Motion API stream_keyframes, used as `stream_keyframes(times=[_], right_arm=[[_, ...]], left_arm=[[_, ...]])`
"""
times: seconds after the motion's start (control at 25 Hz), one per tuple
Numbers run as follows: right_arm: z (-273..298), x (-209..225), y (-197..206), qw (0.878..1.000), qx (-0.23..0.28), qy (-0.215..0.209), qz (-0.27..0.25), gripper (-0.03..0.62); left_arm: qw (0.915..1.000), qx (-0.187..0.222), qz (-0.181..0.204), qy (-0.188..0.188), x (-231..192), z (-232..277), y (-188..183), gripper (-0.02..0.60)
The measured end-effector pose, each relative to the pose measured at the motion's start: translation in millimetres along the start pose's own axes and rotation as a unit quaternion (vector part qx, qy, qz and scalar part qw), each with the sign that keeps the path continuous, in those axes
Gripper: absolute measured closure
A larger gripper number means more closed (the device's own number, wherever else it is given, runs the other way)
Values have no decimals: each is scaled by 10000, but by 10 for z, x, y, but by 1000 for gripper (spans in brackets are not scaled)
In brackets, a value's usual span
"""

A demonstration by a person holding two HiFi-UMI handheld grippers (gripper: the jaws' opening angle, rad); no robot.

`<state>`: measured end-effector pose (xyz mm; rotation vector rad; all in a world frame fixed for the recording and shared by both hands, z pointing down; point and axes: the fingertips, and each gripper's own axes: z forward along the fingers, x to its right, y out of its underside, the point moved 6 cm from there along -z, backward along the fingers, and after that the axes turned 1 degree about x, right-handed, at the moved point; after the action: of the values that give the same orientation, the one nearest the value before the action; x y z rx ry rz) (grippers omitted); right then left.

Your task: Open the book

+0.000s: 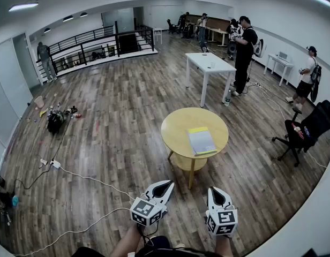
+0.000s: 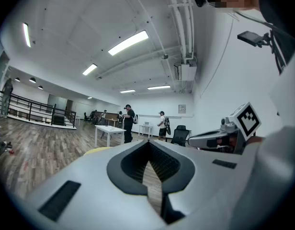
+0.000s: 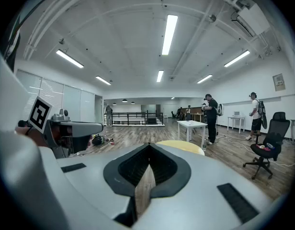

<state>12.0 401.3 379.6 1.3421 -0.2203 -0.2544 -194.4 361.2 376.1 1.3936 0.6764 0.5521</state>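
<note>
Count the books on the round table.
1: a closed book lies right of centre on the round yellow table. Anything thin beneath it would be hidden.

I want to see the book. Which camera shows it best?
The head view: the closed book lies in full sight on the round yellow table. Both gripper views catch only a yellow sliver of the table's edge; no book shows there.

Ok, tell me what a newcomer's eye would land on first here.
The round yellow table in the middle of the wooden floor, with a closed book lying on it. Next, the left gripper and right gripper at the head view's bottom edge, both shut and empty, short of the table.
</note>
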Motion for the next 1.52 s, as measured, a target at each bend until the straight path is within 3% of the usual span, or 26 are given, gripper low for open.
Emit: stream_keyframes(times=[0.4, 0.84, 1.16, 1.52], right_arm=[[560, 506, 81, 9996, -142, -212, -100, 597], [2530, 1153, -276, 9984, -335, -428, -176, 597], [3556, 1524, -405, 9976, -546, -393, -144, 597], [4020, 1777, -86, 9927, -974, -715, -8, 597]], left_arm=[[9998, -38, 28, -202, -195, 651, 122, 586], [9992, -27, -264, -314, -1617, 2213, 39, 586], [9983, -288, -374, -352, -2353, 2901, 141, 586], [9923, -811, -773, -536, -2429, 3206, 607, 586]])
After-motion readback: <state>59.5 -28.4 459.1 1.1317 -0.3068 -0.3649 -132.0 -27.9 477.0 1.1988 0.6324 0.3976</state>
